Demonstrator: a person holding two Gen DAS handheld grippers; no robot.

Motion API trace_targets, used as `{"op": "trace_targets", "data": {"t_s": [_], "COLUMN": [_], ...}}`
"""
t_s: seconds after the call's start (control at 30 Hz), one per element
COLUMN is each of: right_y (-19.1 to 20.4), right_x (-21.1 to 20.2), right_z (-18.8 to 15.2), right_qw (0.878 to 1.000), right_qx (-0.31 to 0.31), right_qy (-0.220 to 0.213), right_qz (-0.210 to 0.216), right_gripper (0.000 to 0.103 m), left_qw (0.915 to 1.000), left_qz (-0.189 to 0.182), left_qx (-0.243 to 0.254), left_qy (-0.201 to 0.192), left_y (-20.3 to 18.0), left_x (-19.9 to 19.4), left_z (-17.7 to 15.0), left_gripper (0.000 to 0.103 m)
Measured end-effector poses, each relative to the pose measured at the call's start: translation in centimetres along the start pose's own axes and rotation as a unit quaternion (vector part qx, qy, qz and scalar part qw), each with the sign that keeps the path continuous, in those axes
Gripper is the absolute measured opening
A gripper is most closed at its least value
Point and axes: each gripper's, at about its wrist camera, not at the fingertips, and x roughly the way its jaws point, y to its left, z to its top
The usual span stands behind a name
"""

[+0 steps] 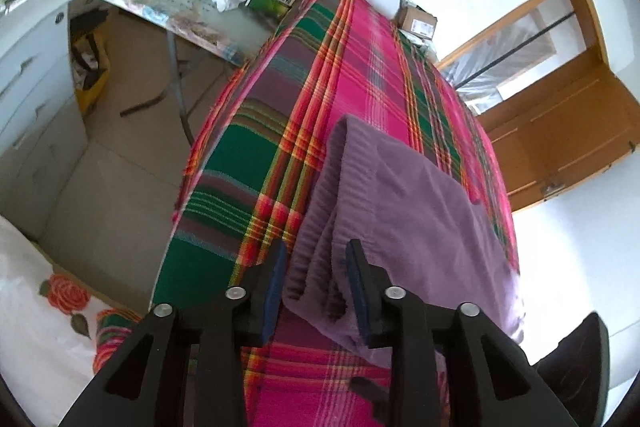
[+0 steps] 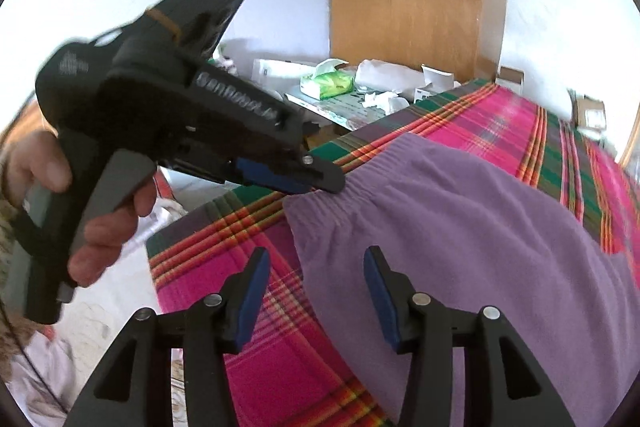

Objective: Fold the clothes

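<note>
Purple garment (image 2: 460, 219) lies spread on the plaid bed (image 2: 224, 267), its gathered waistband at the near-left edge. Left gripper (image 1: 316, 259) straddles the waistband folds; jaws stand apart, cloth between them, pads apparently not pressing. Right gripper (image 2: 316, 271) hovers over the garment's near edge, jaws apart, nothing clamped. Likely reason: each tool is posted at a waistband corner so both can pinch and lift the edge together for a fold.
</note>
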Motion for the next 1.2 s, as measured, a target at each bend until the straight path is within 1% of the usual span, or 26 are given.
{"op": "trace_targets", "data": {"t_s": [0.07, 0.13, 0.2, 0.27, 0.4, 0.5, 0.53, 0.57, 0.63, 0.67, 0.7, 0.73, 0.77, 0.83, 0.9, 0.97, 1.0, 1.2], "right_y": [0.5, 0.8, 1.1, 1.3, 1.7, 1.6, 1.5, 1.3, 1.1, 1.0, 0.9, 0.8, 0.6, 0.3, 0.1, 0.2, 0.2, 0.5], "right_x": [0.8, 1.6, 2.4, 3.0, 3.4, 3.3, 3.3, 3.3, 3.1, 2.9, 2.8, 2.6, 2.4, 2.0, 1.5, 0.8, 0.5, -1.3], "right_z": [0.4, 0.7, 1.0, 1.3, 1.5, 1.4, 1.4, 1.4, 1.3, 1.3, 1.3, 1.2, 1.2, 1.2, 1.1, 1.0, 0.9, 0.3], "right_qw": [1.000, 0.999, 0.999, 0.998, 0.997, 0.997, 0.997, 0.997, 0.997, 0.997, 0.997, 0.997, 0.997, 0.997, 0.997, 0.997, 0.996, 0.994], "right_qx": [-0.009, -0.013, -0.015, -0.013, -0.018, -0.015, -0.012, -0.008, -0.005, -0.003, -0.001, 0.001, 0.005, 0.012, 0.017, 0.018, 0.019, 0.009], "right_qy": [0.005, 0.013, 0.027, 0.028, 0.027, 0.025, 0.025, 0.024, 0.022, 0.018, 0.015, 0.011, 0.006, -0.002, -0.014, -0.030, -0.037, -0.075], "right_qz": [-0.012, -0.026, -0.042, -0.049, -0.067, -0.070, -0.070, -0.071, -0.070, -0.071, -0.072, -0.073, -0.075, -0.074, -0.073, -0.073, -0.073, -0.081], "right_gripper": [0.049, 0.049, 0.049, 0.049, 0.049, 0.049, 0.046, 0.041, 0.038, 0.030, 0.025, 0.018, 0.014, 0.012, 0.011, 0.011, 0.010, 0.010], "left_qw": [1.0000, 0.9998, 0.9996, 0.9991, 0.9985, 0.9979, 0.9979, 0.9978, 0.9974, 0.9971, 0.9969, 0.9969, 0.9969, 0.9962, 0.9944, 0.9925, 0.9912, 0.9866], "left_qz": [-0.004, -0.006, -0.014, -0.024, -0.029, -0.036, -0.036, -0.036, -0.040, -0.044, -0.044, -0.046, -0.049, -0.056, -0.070, -0.080, -0.084, -0.098], "left_qx": [-0.009, -0.016, -0.023, -0.032, -0.045, -0.050, -0.050, -0.051, -0.054, -0.056, -0.058, -0.055, -0.051, -0.054, -0.069, -0.084, -0.094, -0.116], "left_qy": [0.000, -0.004, 0.000, 0.011, 0.012, 0.018, 0.020, 0.021, 0.024, 0.028, 0.030, 0.032, 0.035, 0.037, 0.038, 0.039, 0.040, 0.061], "left_y": [0.2, 0.3, 0.5, 0.8, 1.2, 1.3, 1.2, 1.2, 1.1, 1.1, 1.1, 0.9, 0.7, 0.5, 0.5, 0.7, 0.8, 1.0], "left_x": [-0.1, -0.3, -0.3, -0.1, 0.0, 0.1, 0.2, 0.2, 0.3, 0.4, 0.5, 0.5, 0.6, 0.6, 0.6, 0.7, 0.8, 1.7], "left_z": [0.1, 0.2, 0.5, 0.8, 1.3, 1.5, 1.6, 1.6, 1.7, 1.7, 1.8, 1.8, 1.8, 1.8, 1.8, 2.1, 2.2, 2.3], "left_gripper": [0.038, 0.048, 0.048, 0.048, 0.048, 0.048, 0.048, 0.048, 0.048, 0.048, 0.048, 0.048, 0.048, 0.048, 0.048, 0.053, 0.058, 0.059]}}
